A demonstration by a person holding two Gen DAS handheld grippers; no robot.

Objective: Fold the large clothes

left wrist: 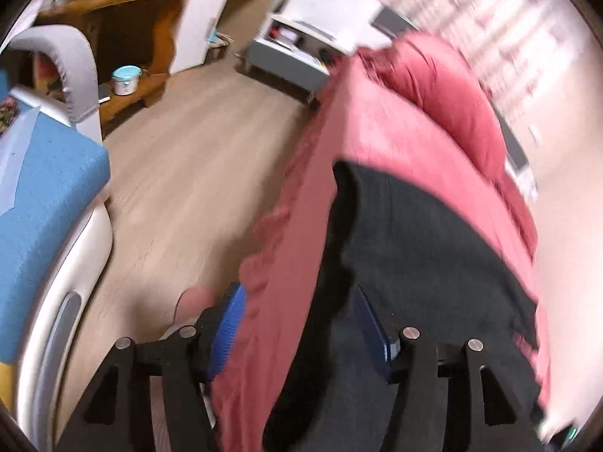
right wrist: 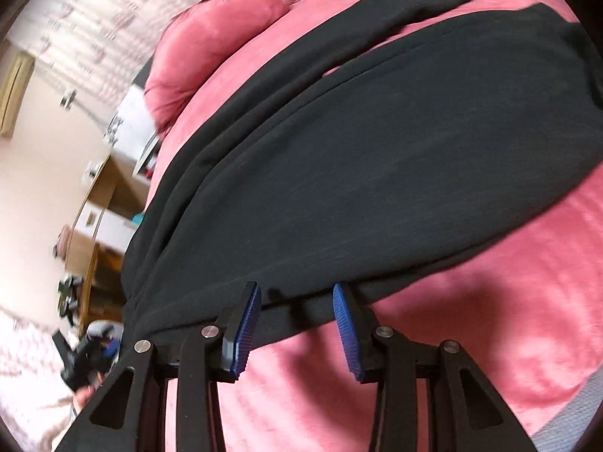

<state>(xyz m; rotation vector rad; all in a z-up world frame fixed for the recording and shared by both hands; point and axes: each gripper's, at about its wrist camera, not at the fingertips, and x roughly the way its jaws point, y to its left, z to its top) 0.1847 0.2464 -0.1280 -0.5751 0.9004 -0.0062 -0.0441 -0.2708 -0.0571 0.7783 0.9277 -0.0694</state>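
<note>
A large black garment (right wrist: 377,158) lies spread on a bed with a pink cover (right wrist: 490,282); one sleeve lies along its far side. My right gripper (right wrist: 297,320) is open, its blue pads either side of the garment's near hem, not closed on it. In the left wrist view the black garment (left wrist: 414,248) lies on the pink cover (left wrist: 377,128) at the bed's edge. My left gripper (left wrist: 301,324) is open, with the garment's corner and the hanging cover edge between its blue pads.
Pink pillows (right wrist: 211,37) lie at the head of the bed. Left of the bed are a wooden floor (left wrist: 181,158), a blue and white chair (left wrist: 49,188), a wooden shelf unit (left wrist: 124,19) and a grey-white low table (left wrist: 294,52).
</note>
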